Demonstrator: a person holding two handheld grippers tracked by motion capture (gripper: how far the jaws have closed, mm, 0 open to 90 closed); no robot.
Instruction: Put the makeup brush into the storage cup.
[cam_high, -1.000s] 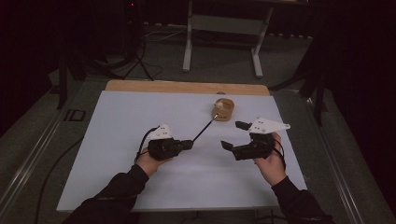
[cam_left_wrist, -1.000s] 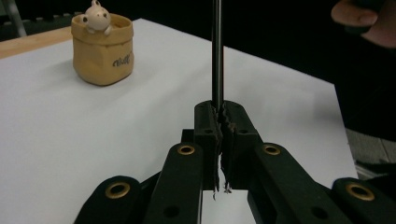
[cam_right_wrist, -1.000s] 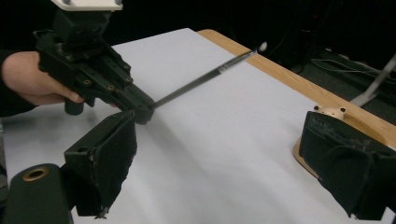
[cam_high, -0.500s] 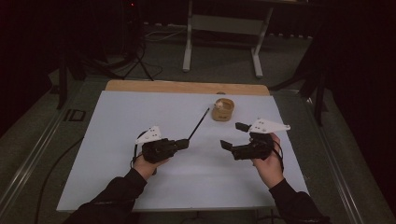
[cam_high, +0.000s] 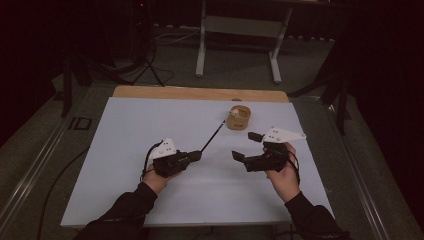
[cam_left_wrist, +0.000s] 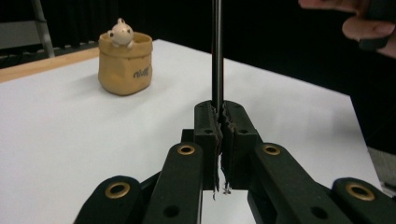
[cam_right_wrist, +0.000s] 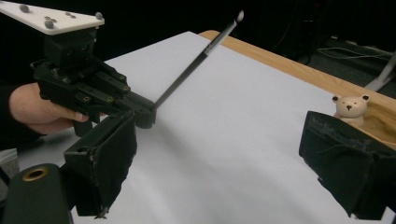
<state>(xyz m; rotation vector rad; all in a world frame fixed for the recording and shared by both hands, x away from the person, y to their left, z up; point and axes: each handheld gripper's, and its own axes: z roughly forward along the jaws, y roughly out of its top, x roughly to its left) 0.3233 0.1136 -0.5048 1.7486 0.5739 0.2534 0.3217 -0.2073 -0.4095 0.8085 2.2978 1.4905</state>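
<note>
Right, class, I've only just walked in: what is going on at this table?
A person sits at a white table with a tool in each hand. The left tool is shut on a thin black pen, whose tip points up toward a small tan pot with a little bear figure on its rim. The pen is clear of the pot. The right tool is open, holds nothing, and sits just in front of the pot.

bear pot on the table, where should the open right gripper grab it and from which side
Probably around the pot's rounded side walls, low on the body, coming in level from the person's side, where the right gripper sits open. The pot stands upright and the bear perches on its rim, so a grip from above looks awkward. The left gripper holds a thin rod.
</note>
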